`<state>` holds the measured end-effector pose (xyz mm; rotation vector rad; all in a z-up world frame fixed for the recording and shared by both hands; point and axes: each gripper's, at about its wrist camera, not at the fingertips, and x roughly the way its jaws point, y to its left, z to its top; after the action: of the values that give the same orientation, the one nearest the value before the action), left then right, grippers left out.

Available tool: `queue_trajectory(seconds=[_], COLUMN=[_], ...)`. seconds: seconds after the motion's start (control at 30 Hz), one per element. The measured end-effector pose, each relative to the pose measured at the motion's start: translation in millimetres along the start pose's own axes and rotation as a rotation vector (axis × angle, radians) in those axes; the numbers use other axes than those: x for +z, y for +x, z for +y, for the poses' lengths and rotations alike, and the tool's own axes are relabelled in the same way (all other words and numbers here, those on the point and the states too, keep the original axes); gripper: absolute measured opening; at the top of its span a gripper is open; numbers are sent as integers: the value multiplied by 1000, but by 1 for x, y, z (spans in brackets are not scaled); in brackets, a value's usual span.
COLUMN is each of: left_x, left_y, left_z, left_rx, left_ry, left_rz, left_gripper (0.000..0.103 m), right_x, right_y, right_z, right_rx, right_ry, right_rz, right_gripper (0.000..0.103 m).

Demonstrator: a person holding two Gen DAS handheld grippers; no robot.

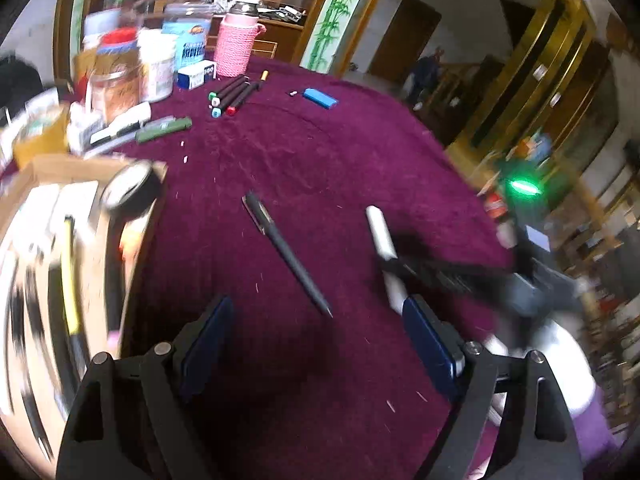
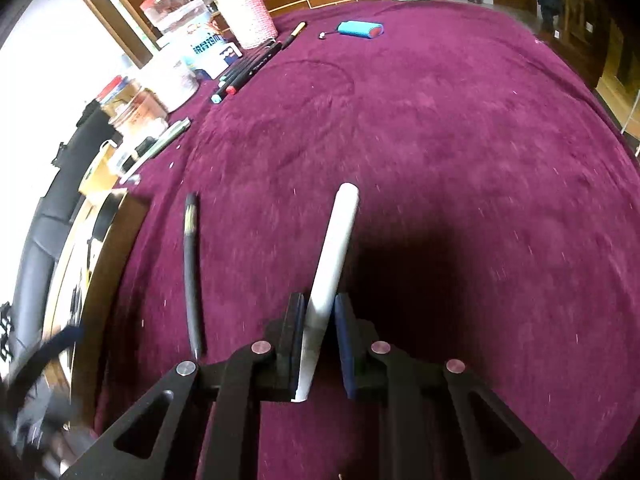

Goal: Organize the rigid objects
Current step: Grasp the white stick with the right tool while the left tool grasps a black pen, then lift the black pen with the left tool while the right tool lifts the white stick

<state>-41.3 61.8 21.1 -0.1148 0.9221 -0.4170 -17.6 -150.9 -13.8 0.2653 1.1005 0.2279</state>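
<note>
White pen (image 2: 334,256) sits pinched between the pads of the right claw (image 2: 320,344), its lower end between the pads, its rounded tip sticking up and forward past the fingers over the maroon surface (image 2: 460,140). Right claw is nearly pressed together, both blue pads touching the pen. In the left wrist view the same white pen (image 1: 382,236) shows to the right, gripped by the blurred right claw (image 1: 394,266).

Left claw (image 1: 316,344) is spread wide, nothing between its pads, held above the cloth. Black pen (image 1: 286,252) lies flat on the surface just ahead of the left claw, angled, tip toward the claw; not touching either finger. In the right wrist view the black pen (image 2: 192,272) lies left of the white pen, apart from it.

Cardboard box (image 1: 80,240) sits at the left edge, contents blurred. Farther back: a bundle of markers (image 1: 232,96), a blue lighter (image 1: 320,99), a pink flask (image 1: 236,38) and jars (image 1: 120,76).
</note>
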Motion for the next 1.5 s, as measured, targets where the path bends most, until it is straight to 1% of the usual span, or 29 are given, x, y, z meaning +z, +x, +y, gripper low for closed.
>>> queue_trajectory(seconds=[0.07, 0.1, 0.17, 0.2, 0.23, 0.27, 0.3, 0.5, 0.6, 0.7, 0.77, 0.83, 0.87, 0.9, 0.97, 1.17, 1.4, 1.5], left_x=[8, 12, 15, 15, 15, 15, 13, 10, 14, 16, 16, 15, 13, 13, 11, 3, -12, -23], left_y=[23, 38, 66, 81, 79, 80, 80, 75, 79, 81, 80, 76, 73, 70, 62, 31, -21, -52], left_z=[-8, -10, -12, -11, -13, -13, -10, 10, 9, 2, 1, 6, 10, 12, 15, 16, 29, 41], left_rx=[74, 111, 152, 164, 174, 167, 140, 80, 88, 107, 106, 71, 48, 37, 16, -29, -86, -93], left_ry=[42, 57, 93, 94, 111, 117, 100, 27, 20, 42, 47, 21, 7, -1, -11, -30, -63, -70], left_rz=[9, 29, 94, 154, 116, 133, 142, 148, 139, 118, 109, 106, 102, 99, 81, 25, -50, -85], left_gripper=[86, 83, 48, 23, 20, 18, 18, 15, 15, 16, 16, 9, 8, 9, 9, 9, 9, 9], right_x=[-5, -6, -7, -8, -9, -10, -11, -8, -3, 1, 3, 4, 4, 4, 3, -3, -14, -23], right_y=[-3, -3, -3, -4, -5, -5, -5, -3, 1, 6, 8, 9, 9, 8, 6, -11, -31, -30], right_z=[-3, -5, -7, -7, -7, -6, -6, 0, 6, 13, 17, 18, 17, 15, 11, 13, 30, 39], right_rx=[18, 31, 46, 48, 48, 46, 45, 21, 5, -28, -51, -57, -50, -38, -9, 32, 72, 64], right_ry=[11, 20, 29, 25, 20, 11, 6, -11, -22, -39, -61, -66, -61, -53, -28, 4, -19, -52], right_rz=[-14, -19, -25, -27, -29, -33, -36, -38, -34, -44, -56, -68, -71, -72, -77, -113, -135, -118], right_gripper=[17, 17, 17, 17, 17, 17, 17, 17, 20, 20, 20, 18, 15, 14, 14, 13, 13, 13])
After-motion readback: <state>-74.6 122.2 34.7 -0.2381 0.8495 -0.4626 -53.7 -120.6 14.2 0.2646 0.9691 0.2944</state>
